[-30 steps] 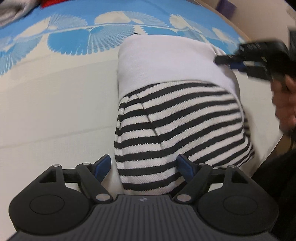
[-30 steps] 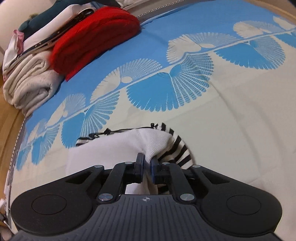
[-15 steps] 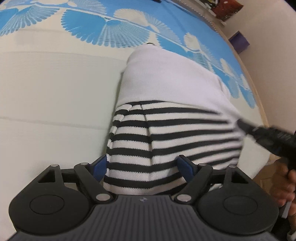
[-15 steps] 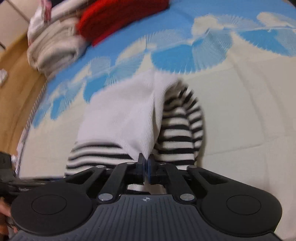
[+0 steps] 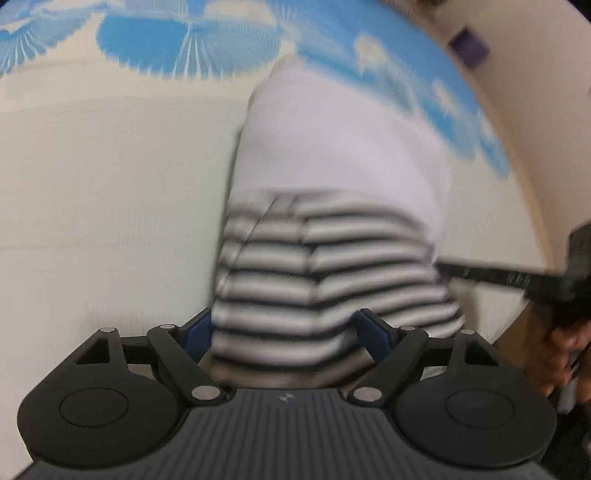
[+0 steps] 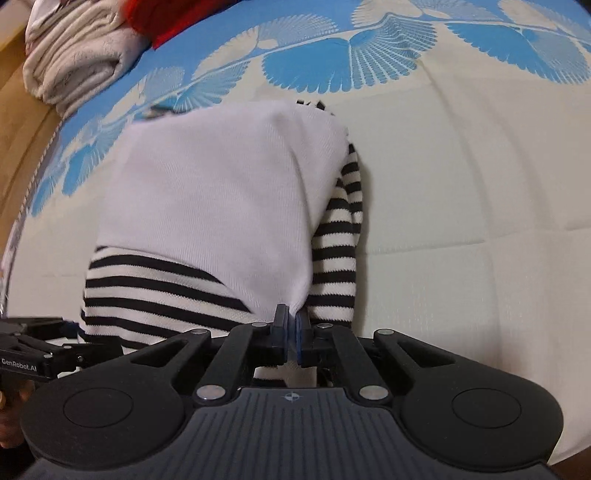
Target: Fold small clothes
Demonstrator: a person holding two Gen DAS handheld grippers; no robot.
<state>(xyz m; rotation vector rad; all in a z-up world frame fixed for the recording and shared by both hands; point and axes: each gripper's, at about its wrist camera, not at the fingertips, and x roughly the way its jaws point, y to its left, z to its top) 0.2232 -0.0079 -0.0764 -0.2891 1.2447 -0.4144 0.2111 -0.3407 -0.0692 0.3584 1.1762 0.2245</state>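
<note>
Right now the fold looks to be partway through: the striped knit top (image 6: 229, 229) lies on the cream and blue fan-patterned bedspread (image 6: 461, 166), its white panel doubled over the black-and-white striped part, and the right gripper (image 6: 290, 325) has its jaws pinched together on a corner of that white layer at the near edge. Beside it the striped sleeve (image 6: 340, 240) trails out from under the white fabric on the right. The left gripper (image 5: 284, 332) stands wide open, its blue pads either side of the striped hem, holding nothing; that view is blurred, so whether a pad touches the cloth I cannot tell. A stack of folded towels (image 6: 74, 62) and a red garment (image 6: 147, 18) sit well apart at the bedspread's far corner. Judging from this, the next move calls for laying the pinched corner down flat and square with the hem, releasing it, and then smoothing or tucking the stray sleeve so the bundle stays tidy
</note>
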